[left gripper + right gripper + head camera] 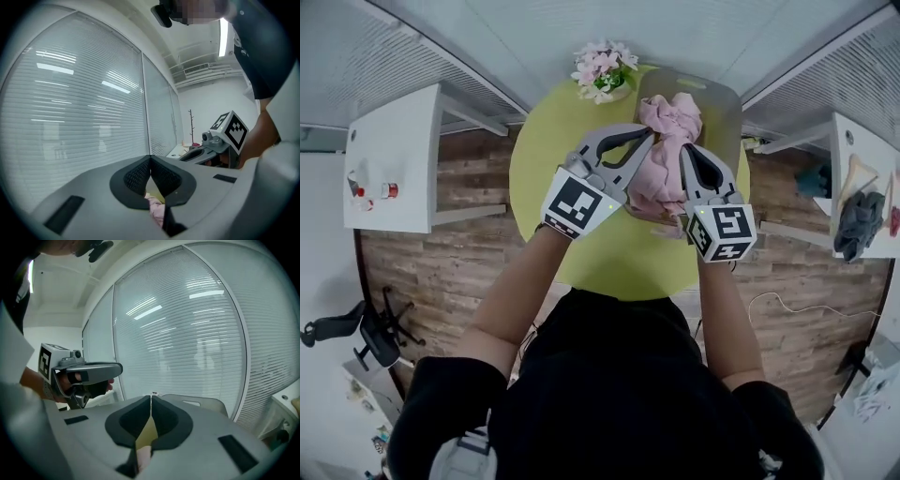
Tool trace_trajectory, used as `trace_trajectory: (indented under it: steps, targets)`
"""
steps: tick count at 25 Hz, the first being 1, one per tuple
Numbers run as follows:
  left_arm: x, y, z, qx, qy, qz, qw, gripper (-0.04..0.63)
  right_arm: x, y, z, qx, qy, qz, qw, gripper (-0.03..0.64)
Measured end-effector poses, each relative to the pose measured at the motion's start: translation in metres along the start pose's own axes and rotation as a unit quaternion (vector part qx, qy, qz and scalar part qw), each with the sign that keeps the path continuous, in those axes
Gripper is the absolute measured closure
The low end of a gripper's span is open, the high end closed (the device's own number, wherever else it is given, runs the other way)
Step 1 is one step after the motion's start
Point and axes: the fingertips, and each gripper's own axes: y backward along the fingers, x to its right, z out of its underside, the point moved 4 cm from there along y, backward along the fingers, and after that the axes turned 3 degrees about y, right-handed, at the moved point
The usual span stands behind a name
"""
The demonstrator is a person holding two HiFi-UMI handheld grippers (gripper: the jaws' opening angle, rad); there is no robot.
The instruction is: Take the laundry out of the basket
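Note:
A bunched pink garment (661, 159) hangs between my two grippers, in front of the grey laundry basket (724, 101) at the back of the round yellow-green table (542, 178). My left gripper (649, 140) meets the cloth's upper left side with its jaws shut. My right gripper (685, 150) is shut at the cloth's right side. In the left gripper view the jaws (150, 158) are closed tip to tip, with pink cloth (157, 211) showing under them. In the right gripper view the jaws (151, 397) are also closed, above a pinkish strip (142, 456); the basket's rim (199, 402) lies just beyond.
A pot of pink flowers (605, 70) stands at the table's far edge, left of the basket. A white side table (394, 159) is at the left and another with clutter (862, 197) at the right. An office chair (356, 328) stands on the wooden floor. Blinds line the walls.

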Motion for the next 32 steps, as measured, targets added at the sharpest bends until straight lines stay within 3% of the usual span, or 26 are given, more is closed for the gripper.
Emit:
trace_trajectory:
  steps: [3,11,19,25,32]
  targets:
    - [-0.015,-0.016,0.008,0.008,0.008,0.015,0.9998,0.586,0.013,-0.02,0.011,-0.015,-0.007,0.027,1.0,0.594]
    - [-0.036,-0.063,0.03,0.009,-0.017,0.037,0.9991,0.586,0.056,-0.069,0.061,-0.104,-0.028,0.079,0.991,0.575]
    - [-0.049,-0.095,0.052,-0.003,-0.062,0.032,0.9976,0.586,0.084,-0.11,0.12,-0.195,-0.087,0.1,0.972,0.438]
    - [-0.056,-0.107,0.065,-0.004,-0.047,0.035,0.9982,0.586,0.097,-0.128,0.165,-0.261,-0.131,0.113,0.95,0.328]
    - [-0.058,-0.118,0.073,-0.009,-0.034,0.038,0.9987,0.586,0.103,-0.155,0.211,-0.326,-0.179,0.099,0.923,0.2]
